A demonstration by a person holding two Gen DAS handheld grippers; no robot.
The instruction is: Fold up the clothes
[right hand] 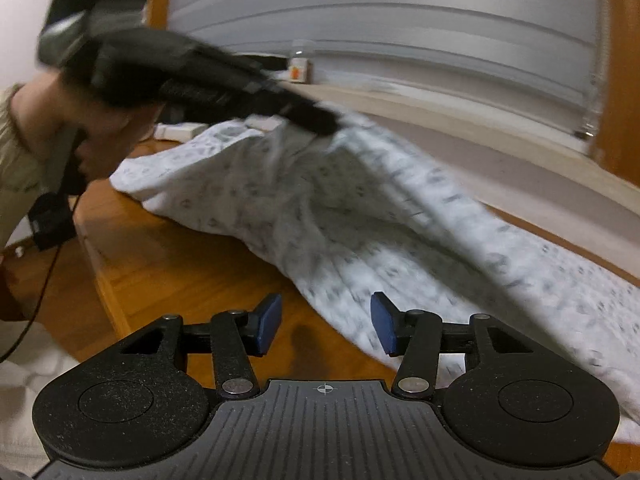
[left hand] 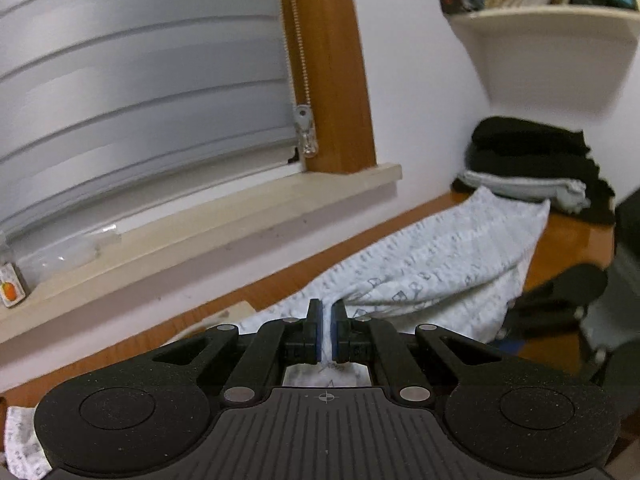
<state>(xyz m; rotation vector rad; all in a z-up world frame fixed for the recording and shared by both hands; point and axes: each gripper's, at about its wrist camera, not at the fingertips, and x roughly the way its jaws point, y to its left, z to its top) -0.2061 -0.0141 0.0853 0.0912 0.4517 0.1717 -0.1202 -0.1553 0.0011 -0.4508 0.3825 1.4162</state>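
A white garment with a small grey print (left hand: 432,268) lies along the wooden table (left hand: 568,240) under the window. My left gripper (left hand: 327,330) is shut on a pinch of this cloth, which shows between its blue pads. In the right wrist view the same patterned garment (right hand: 340,208) is lifted into a tent by the left gripper (right hand: 320,120), blurred with motion, held by a person's hand (right hand: 100,136). My right gripper (right hand: 326,322) is open, low over the table (right hand: 180,272) at the cloth's near edge, with nothing between its fingers.
A stack of folded black and grey clothes (left hand: 536,168) sits at the table's far right corner under a wall shelf (left hand: 552,40) of books. A window sill (left hand: 224,224) with a small jar (right hand: 301,62) runs behind the table. A cable (right hand: 40,300) hangs at the left.
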